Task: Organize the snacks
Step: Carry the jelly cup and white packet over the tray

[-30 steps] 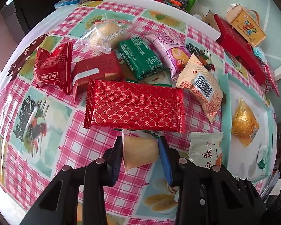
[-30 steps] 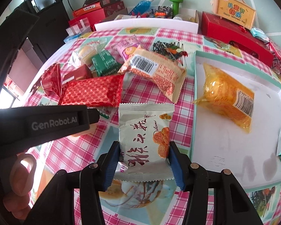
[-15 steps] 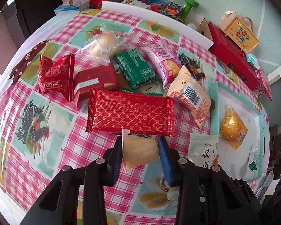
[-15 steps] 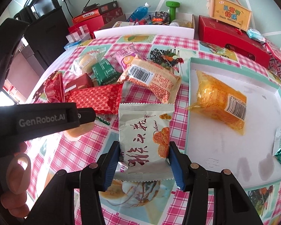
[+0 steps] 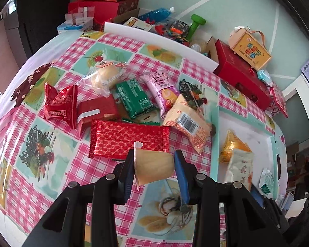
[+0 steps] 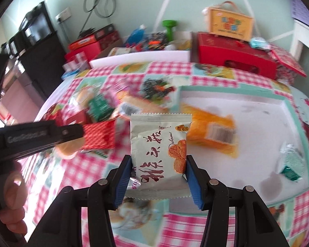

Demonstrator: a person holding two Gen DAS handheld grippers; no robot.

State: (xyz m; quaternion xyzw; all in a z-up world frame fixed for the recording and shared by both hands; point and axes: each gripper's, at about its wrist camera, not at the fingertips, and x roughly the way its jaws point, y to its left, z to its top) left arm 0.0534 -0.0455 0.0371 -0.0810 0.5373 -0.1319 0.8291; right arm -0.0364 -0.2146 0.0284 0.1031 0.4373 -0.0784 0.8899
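My left gripper [image 5: 154, 168] is shut on a pale yellow jelly cup [image 5: 154, 167], held above the checked tablecloth just in front of a red patterned packet [image 5: 127, 140]. My right gripper [image 6: 159, 177] is shut on a white snack packet [image 6: 159, 154] with orange biscuits printed on it, lifted off the table near the left rim of the white tray [image 6: 257, 119]. That packet [image 5: 240, 168] also shows at the tray's edge in the left wrist view. An orange packet [image 6: 208, 129] and a small green-and-white packet [image 6: 291, 162] lie in the tray.
A pile of snacks lies left of the tray: a green packet [image 5: 134, 98], a pink packet [image 5: 162, 91], a beige barcode packet [image 5: 187, 123], red packets [image 5: 61, 105] and a bagged bun [image 5: 105, 76]. A red box [image 5: 241, 78] and a yellow carry box [image 5: 250, 50] stand behind.
Both grippers have risen with their snacks still held. The right one has also shifted toward the tray, and its view is now blurred.
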